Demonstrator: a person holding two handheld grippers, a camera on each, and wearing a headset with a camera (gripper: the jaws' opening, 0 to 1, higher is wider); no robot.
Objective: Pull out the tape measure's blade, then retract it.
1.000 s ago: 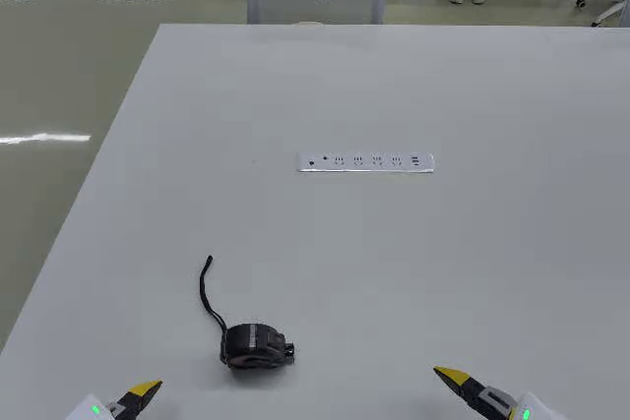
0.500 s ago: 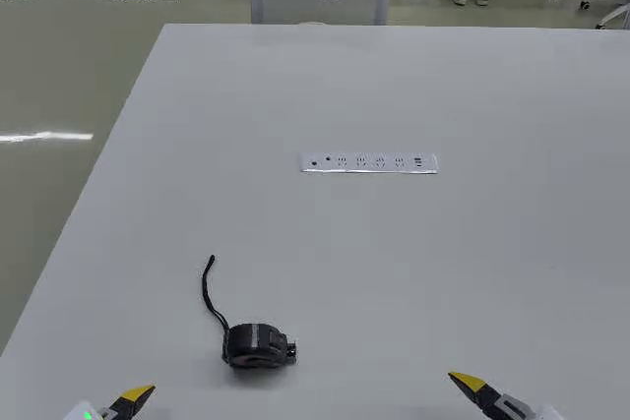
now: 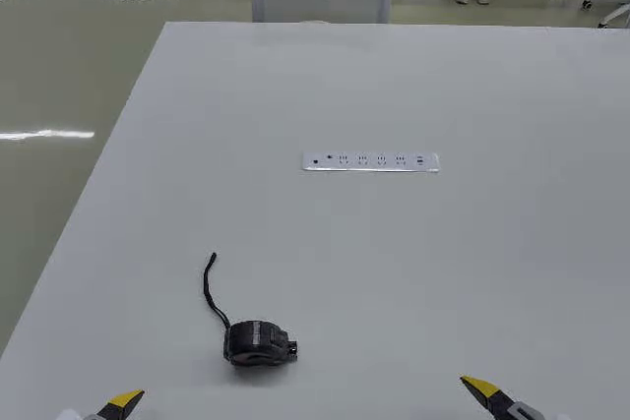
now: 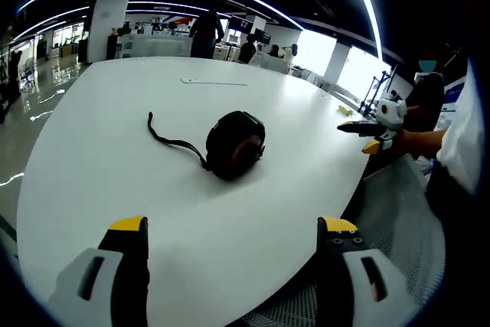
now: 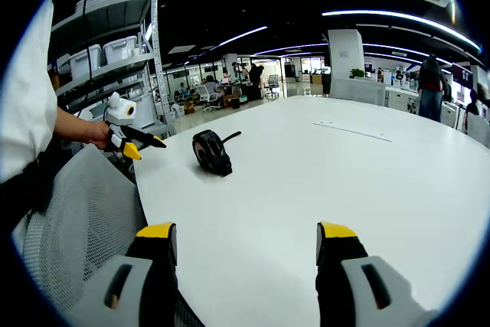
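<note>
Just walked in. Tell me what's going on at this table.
A person holds a tool in each hand at the near edge of a white table. The left tool and the right tool are both open and empty, apart from the tape measure, which lies on the table with its blade not yet pulled out. A power strip sits farther back.

Tabletop [image 3: 492, 272] smooth matt white; tape measure [image 3: 258, 343] matt black plastic, corded strap [image 3: 206, 287]; floor [image 3: 59, 66] glossy; chair [image 5: 69, 212] grey mesh
</note>
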